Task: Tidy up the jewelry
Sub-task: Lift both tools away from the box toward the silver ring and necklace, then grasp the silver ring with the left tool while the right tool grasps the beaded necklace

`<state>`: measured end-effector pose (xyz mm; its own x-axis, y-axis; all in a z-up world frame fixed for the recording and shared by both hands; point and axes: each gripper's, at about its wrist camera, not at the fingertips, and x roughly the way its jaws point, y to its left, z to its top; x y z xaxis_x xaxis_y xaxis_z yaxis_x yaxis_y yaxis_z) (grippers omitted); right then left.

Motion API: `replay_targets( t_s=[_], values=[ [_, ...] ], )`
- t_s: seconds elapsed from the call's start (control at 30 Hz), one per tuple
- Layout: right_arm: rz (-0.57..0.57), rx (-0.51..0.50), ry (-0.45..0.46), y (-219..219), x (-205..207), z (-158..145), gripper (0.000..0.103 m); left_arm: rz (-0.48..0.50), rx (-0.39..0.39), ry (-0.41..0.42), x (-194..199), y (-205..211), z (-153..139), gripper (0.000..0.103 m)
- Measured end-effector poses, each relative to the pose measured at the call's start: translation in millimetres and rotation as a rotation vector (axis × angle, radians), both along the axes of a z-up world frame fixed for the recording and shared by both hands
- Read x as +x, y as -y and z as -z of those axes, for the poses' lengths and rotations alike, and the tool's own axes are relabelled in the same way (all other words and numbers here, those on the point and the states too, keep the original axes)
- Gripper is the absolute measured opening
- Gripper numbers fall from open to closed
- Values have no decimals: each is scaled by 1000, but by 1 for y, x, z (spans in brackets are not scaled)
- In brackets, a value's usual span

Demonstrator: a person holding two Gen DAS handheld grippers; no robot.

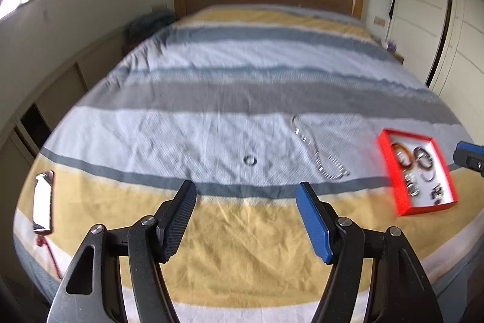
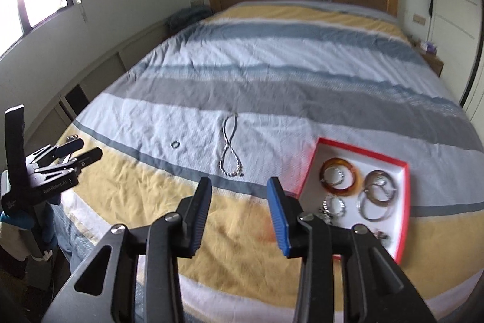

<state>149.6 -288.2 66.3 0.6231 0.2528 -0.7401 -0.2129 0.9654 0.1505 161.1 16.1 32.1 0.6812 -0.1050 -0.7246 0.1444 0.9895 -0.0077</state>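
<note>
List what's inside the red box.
In the red box: an amber bangle, a brown bangle with thin silver hoops, and small silver pieces. The right gripper covers its near corner, so anything there can't be seen.

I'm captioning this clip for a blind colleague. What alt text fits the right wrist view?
An open, empty right gripper hovers over a striped bedspread. A beaded necklace and a small ring lie loose ahead of it. A red tray of bangles sits to the right, and the left gripper shows at the left edge.
</note>
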Motion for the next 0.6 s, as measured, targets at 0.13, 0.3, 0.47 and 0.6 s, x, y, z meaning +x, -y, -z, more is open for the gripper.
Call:
replay_targets(
  t_s=[0.13,0.3,0.47,0.6],
  values=[
    [-31,-6,-64,-16,41,30,36,4,0,-62,32,0,36,67],
    [-58,-6,-124,-36,84,63,36,22,3,-112,72,0,72,63],
    [-83,-18,-182,-57,127,98,36,43,-4,-147,107,-1,96,58],
    [-96,-26,-208,-69,151,117,36,74,-17,-175,132,3,113,52]
  ],
)
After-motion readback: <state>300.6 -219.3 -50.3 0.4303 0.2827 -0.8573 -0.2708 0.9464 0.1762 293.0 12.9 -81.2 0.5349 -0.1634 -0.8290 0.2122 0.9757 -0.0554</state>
